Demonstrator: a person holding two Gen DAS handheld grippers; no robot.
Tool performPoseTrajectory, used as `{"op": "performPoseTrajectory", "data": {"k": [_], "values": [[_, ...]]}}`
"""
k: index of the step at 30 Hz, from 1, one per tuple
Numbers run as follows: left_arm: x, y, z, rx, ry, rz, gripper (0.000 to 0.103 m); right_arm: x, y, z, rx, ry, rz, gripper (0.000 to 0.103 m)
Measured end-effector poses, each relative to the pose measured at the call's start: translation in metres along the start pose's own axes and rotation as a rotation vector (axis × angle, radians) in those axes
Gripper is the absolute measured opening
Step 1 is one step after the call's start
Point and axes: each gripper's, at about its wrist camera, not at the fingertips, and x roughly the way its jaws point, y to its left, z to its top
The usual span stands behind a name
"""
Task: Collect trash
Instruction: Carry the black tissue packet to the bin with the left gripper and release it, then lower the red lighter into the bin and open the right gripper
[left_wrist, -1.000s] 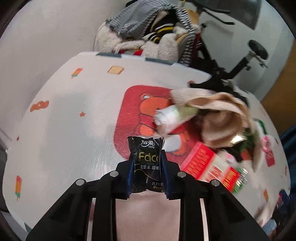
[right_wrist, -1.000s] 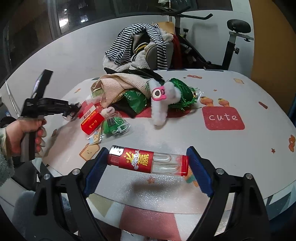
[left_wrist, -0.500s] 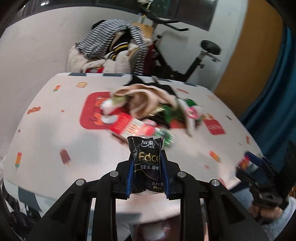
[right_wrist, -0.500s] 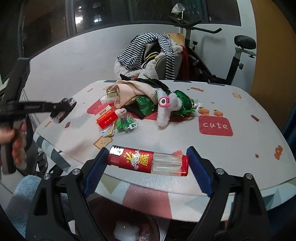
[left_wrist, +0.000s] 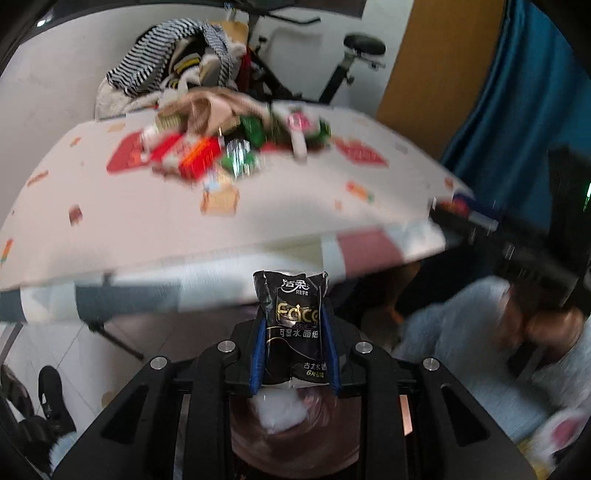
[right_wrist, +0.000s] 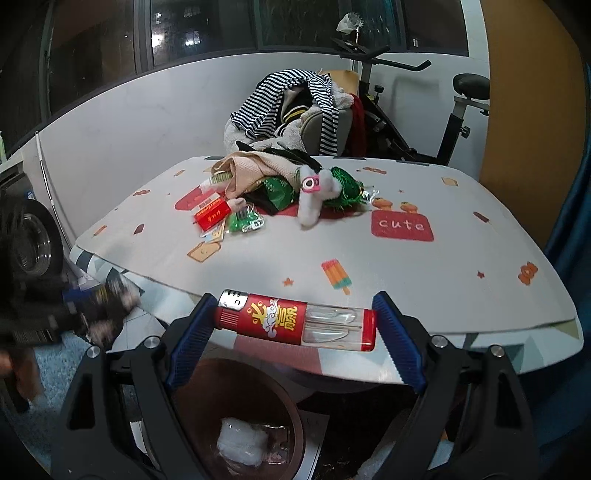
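2 grippers each clamp a piece of trash past the table's (right_wrist: 406, 280) near edge. Left gripper (left_wrist: 293, 350) pinches a black tissue packet (left_wrist: 295, 325); right gripper (right_wrist: 295, 332) grips a red lighter (right_wrist: 295, 321) lengthwise. Both items hang above a brown bin (right_wrist: 266, 398) holding crumpled white plastic (right_wrist: 240, 443).

Left gripper (left_wrist: 294, 350) sat low centre of its frame, blue pads clamped narrow on a black pack (left_wrist: 295, 325), tilted downward. Right gripper (right_wrist: 293, 334) sat low centre too, pads spread wide, pinching a lighter (right_wrist: 297, 322) end to end.
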Motion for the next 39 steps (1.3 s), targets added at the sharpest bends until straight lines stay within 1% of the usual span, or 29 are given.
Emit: {"op": "performPoseTrajectory", "data": {"k": [2,6,10,14,15,17,19,21,23,25,30,34,39], "values": [[0.008,-0.001,-0.014,-0.007,0.03,-0.01,0.026,-0.002,0.001,-0.008,0.01,-0.001,0.002,0.084],[0.016,0.001,-0.033,-0.003,0.057,-0.012,0.028,-0.001,0.002,-0.022,0.022,0.019,0.002,0.084],[0.019,0.002,-0.037,0.002,0.064,-0.002,0.03,0.001,0.004,-0.026,0.015,0.025,-0.001,0.084],[0.02,-0.006,-0.039,0.037,0.069,-0.005,0.033,0.003,0.006,-0.028,0.01,0.032,0.007,0.084],[0.02,-0.007,-0.039,0.042,0.068,-0.005,0.035,0.003,0.007,-0.028,0.006,0.033,0.009,0.084],[0.018,-0.008,-0.039,0.047,0.059,-0.004,0.044,0.003,0.011,-0.029,-0.01,0.033,0.013,0.084],[0.014,-0.007,-0.038,0.037,0.04,0.008,0.062,0.003,0.013,-0.03,-0.026,0.037,0.016,0.084],[0.01,-0.004,-0.037,0.017,0.02,0.031,0.069,0.004,0.017,-0.031,-0.042,0.042,0.021,0.084],[0.007,0.0,-0.036,-0.007,0.005,0.047,0.071,0.006,0.018,-0.032,-0.047,0.05,0.029,0.084],[0.001,0.007,-0.035,-0.039,-0.025,0.088,0.077,0.008,0.021,-0.034,-0.05,0.062,0.04,0.084],[-0.021,0.024,-0.031,-0.13,-0.12,0.184,0.087,0.021,0.034,-0.041,-0.097,0.121,0.061,0.084],[-0.03,0.036,-0.03,-0.179,-0.16,0.247,0.088,0.037,0.043,-0.049,-0.122,0.183,0.068,0.084],[-0.041,0.045,-0.032,-0.208,-0.199,0.304,0.09,0.049,0.058,-0.054,-0.165,0.235,0.115,0.085]]}}
